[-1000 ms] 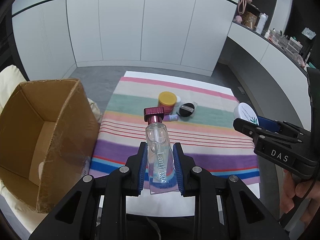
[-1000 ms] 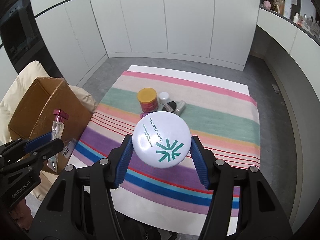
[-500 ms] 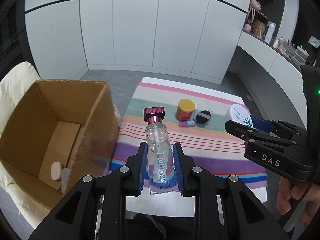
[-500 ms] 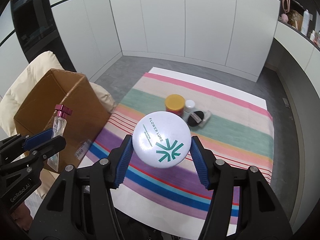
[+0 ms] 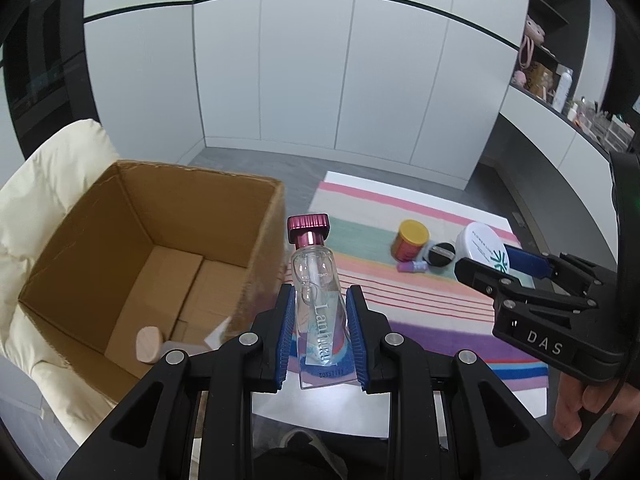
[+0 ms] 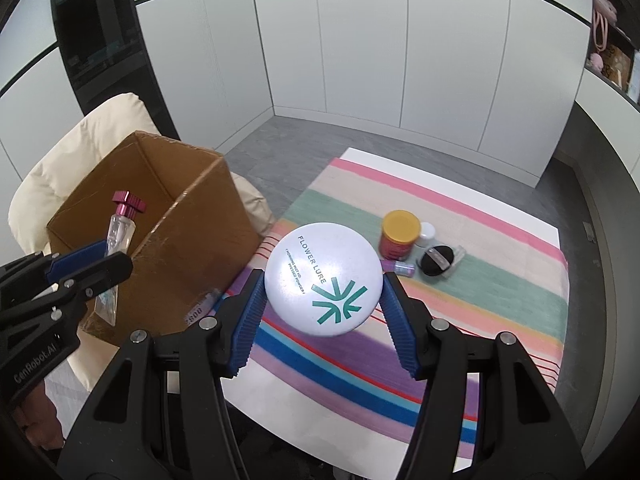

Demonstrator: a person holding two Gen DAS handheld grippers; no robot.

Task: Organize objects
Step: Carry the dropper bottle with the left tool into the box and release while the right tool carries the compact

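1. We see the left gripper (image 5: 320, 334) with its jaws clamped on a clear glass bottle (image 5: 318, 304), whose dark pink cap (image 5: 308, 227) points up and away from us.
2. The bottle hangs beside the near right wall of an open cardboard box (image 5: 132, 248), not inside it.
3. The box sits on a cream cushioned chair (image 5: 52, 168); a small pale round thing (image 5: 148, 345) lies on its floor.
4. The right gripper (image 6: 324, 308) has its jaws clamped on a white round compact (image 6: 323, 278), held above the striped cloth (image 6: 500, 300).
5. On the cloth, well apart from the box, we see a yellow-lidded jar (image 6: 400, 235), a small white bottle (image 6: 426, 234), a black powder puff (image 6: 437, 260) and a small purple tube (image 6: 398, 267) clustered together.
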